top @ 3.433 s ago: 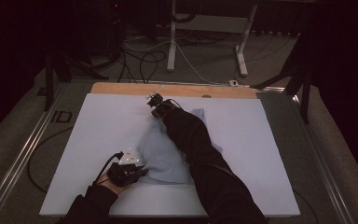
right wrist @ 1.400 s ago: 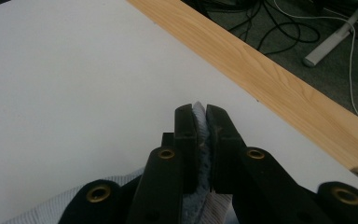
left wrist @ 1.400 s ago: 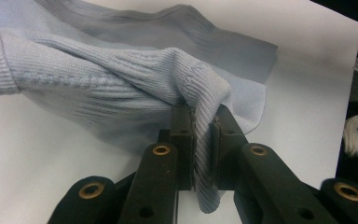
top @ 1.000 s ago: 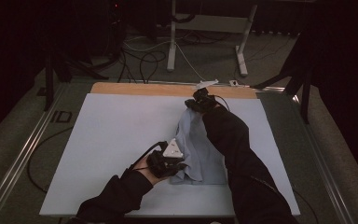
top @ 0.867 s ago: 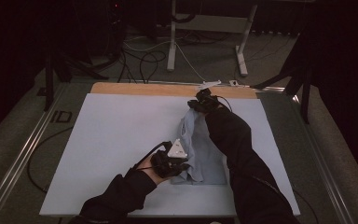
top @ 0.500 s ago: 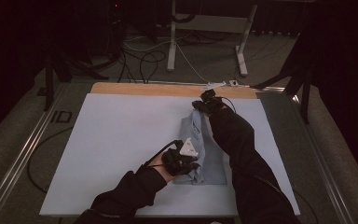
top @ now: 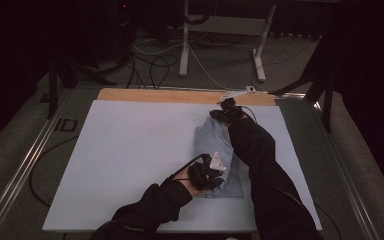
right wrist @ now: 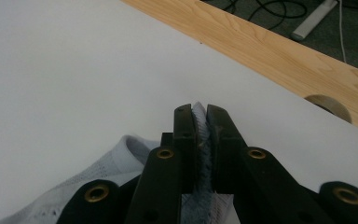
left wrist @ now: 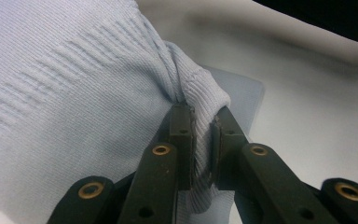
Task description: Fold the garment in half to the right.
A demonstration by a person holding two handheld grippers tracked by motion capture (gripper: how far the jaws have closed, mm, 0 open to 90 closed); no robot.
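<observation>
step: fold in hand | pale blue knit garment (top: 219, 155) lain near worktop (top: 130, 150) right edge | left tool (left wrist: 200, 130) clamped on hem, right tool (right wrist: 200, 116) on far edge | next: fold laid flat, both released

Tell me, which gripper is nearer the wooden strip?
The right gripper, pinching the blue garment at its far end. The left gripper holds the near end.

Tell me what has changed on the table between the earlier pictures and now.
Both grippers carried the pale blue garment rightward across the white mat, folding it into a narrower strip. The left gripper moved right along the near edge; the right gripper moved right at the far end. Both stayed clamped on the cloth; mat and wooden board unchanged.
</observation>
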